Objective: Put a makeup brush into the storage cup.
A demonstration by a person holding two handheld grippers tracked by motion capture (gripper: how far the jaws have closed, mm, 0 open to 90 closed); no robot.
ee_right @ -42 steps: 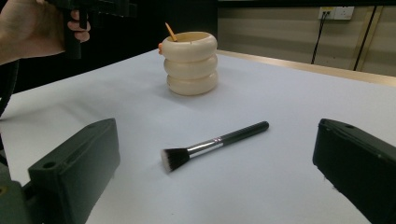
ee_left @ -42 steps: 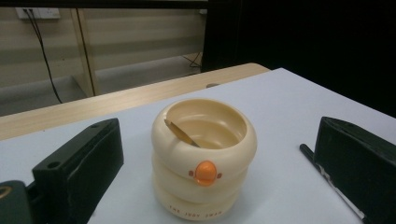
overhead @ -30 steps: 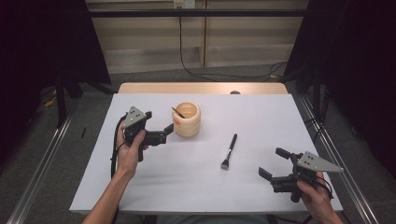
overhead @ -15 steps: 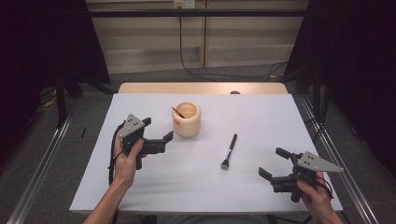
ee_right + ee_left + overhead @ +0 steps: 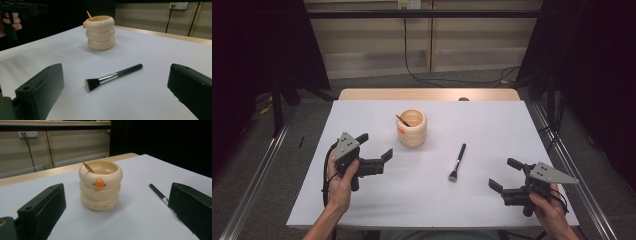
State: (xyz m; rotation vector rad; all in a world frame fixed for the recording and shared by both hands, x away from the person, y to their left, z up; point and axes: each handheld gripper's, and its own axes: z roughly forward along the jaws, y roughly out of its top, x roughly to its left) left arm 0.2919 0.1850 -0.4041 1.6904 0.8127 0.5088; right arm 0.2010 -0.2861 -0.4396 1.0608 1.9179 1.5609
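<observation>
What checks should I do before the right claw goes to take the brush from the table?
1. Right claw open and empty: ok, its jaws stand wide apart in the right gripper view.
2. Brush free to take: ok, it lies flat on the white table, nothing touching it.
3. Path from the right claw to the brush: ok, bare table between them.
4. Left claw out of the way: ok, open and empty, left of the holder.
5. Holder upright with room inside: ok, one thin stick leans in it.
6. Brush hairs clean: cannot tell.
</observation>
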